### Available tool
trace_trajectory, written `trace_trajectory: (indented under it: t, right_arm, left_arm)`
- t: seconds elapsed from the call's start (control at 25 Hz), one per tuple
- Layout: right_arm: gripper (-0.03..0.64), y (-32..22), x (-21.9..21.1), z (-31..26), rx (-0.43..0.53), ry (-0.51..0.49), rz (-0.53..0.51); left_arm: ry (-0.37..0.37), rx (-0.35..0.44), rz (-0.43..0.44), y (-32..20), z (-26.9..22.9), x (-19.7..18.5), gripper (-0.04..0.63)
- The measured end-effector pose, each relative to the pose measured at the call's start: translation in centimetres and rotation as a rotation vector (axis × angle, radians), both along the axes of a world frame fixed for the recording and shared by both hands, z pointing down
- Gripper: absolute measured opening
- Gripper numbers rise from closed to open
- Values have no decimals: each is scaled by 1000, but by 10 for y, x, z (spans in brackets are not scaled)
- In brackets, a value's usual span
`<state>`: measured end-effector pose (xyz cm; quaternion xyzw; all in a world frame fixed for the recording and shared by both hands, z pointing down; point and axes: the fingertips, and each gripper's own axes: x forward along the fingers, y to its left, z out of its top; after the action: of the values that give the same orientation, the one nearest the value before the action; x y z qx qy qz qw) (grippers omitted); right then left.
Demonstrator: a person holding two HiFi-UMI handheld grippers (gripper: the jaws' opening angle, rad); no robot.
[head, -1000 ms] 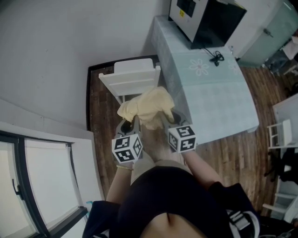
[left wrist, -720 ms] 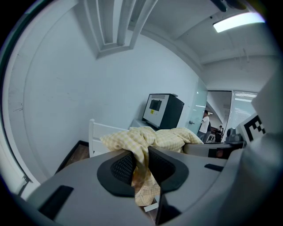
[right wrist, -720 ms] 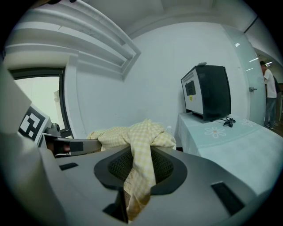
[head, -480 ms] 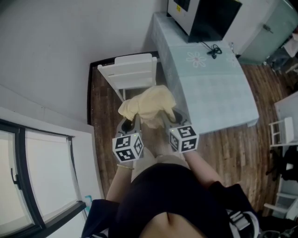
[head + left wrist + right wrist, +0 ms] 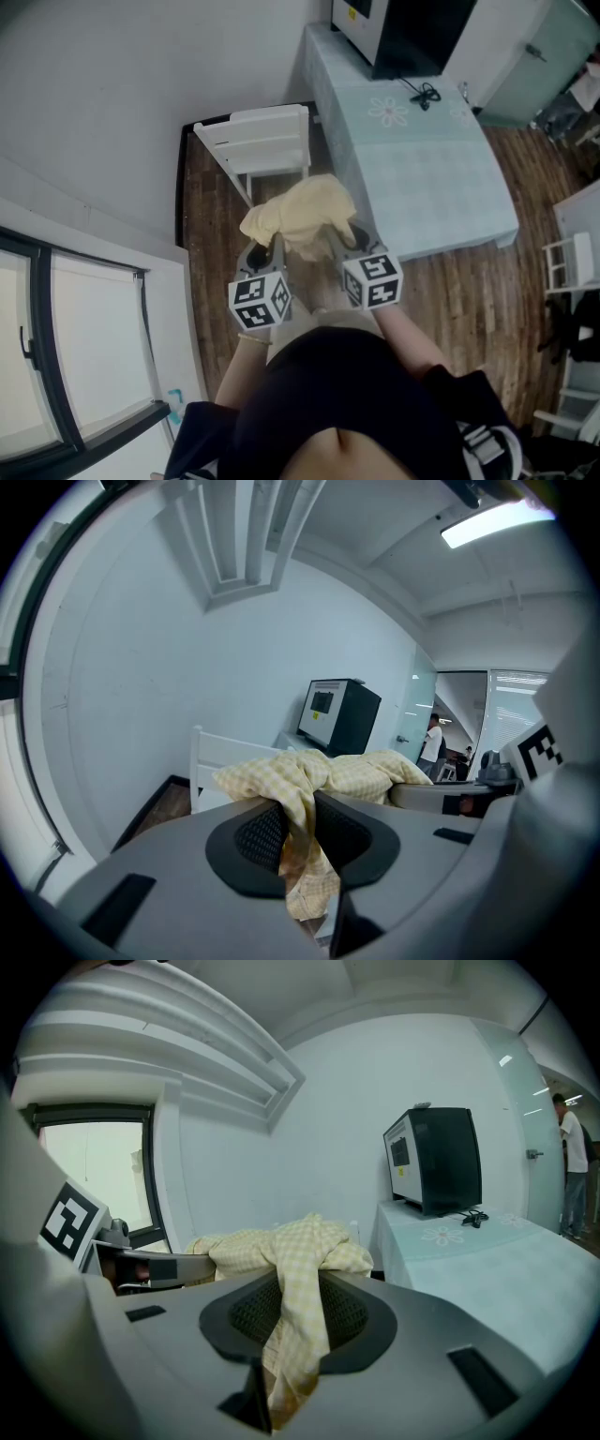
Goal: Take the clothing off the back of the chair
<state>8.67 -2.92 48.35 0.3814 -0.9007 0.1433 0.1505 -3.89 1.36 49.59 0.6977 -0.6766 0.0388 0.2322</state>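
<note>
**Chair** [image 5: 258, 150]: white, slatted; its back is bare. Reference landmark.

**Left gripper** [image 5: 266, 246]: on the near side of the chair, clear of it. The jaws stand narrow, pinched on a fold of the clothing [image 5: 300, 214].

**Clothing:** yellow check, bunched and slung between both grippers. It is off the chair's back and just short of the seat.

**Right gripper** [image 5: 343, 240]: to the chair's near right. The jaws stand narrow, clamped on a second fold.

**Handling (judged):** hold both pinches firm and draw away from the chair evenly, so that the hanging cloth does not snag.

**Pose:** forearms run parallel from the torso, with the grippers tipped slightly downward toward the chair.
</note>
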Motion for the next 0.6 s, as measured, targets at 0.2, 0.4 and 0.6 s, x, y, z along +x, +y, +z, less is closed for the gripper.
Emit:
trace_trajectory:
  t: [0.2,0.4,0.6]
  right_arm:
    - [98,13,9,-2,16,0,-7]
    - [98,19,16,-4,28,6,-7]
    - [98,24,21,-6,27,-2,-8]
  left_arm:
    - [8,12,-6,14,0,10,69]
    - [9,13,-7,22,0,17,69]
    - [2,19,-4,25,-4,22,69]
